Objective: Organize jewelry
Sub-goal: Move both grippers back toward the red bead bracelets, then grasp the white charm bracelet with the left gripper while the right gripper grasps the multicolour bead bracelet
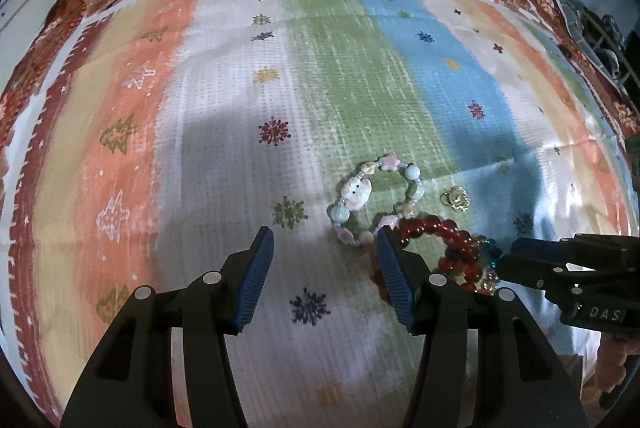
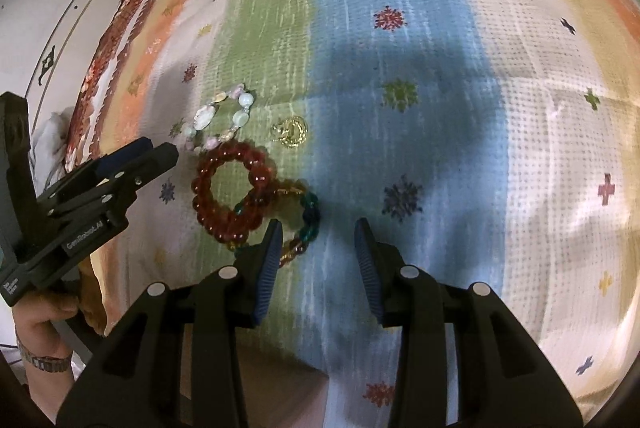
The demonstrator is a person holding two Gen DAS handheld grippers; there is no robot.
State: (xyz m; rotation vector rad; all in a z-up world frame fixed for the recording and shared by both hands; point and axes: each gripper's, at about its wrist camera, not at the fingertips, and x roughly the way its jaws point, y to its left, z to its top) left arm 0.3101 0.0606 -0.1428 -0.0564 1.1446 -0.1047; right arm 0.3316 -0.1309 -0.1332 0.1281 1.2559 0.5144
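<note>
Left wrist view: the left gripper stands wide apart, holding nothing, above the striped cloth. Just beside its right finger lie three bracelets, touching in a chain: one pastel bead bracelet, one red bead bracelet, one multicolored bracelet. One gold ring lies near them. The right gripper gapes empty beside the multicolored bracelet.

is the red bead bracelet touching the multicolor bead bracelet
Touching. The right wrist view shows the red bead bracelet overlapping the multicolor bead bracelet, their rings crossing with no cloth visible between the beads.
</note>
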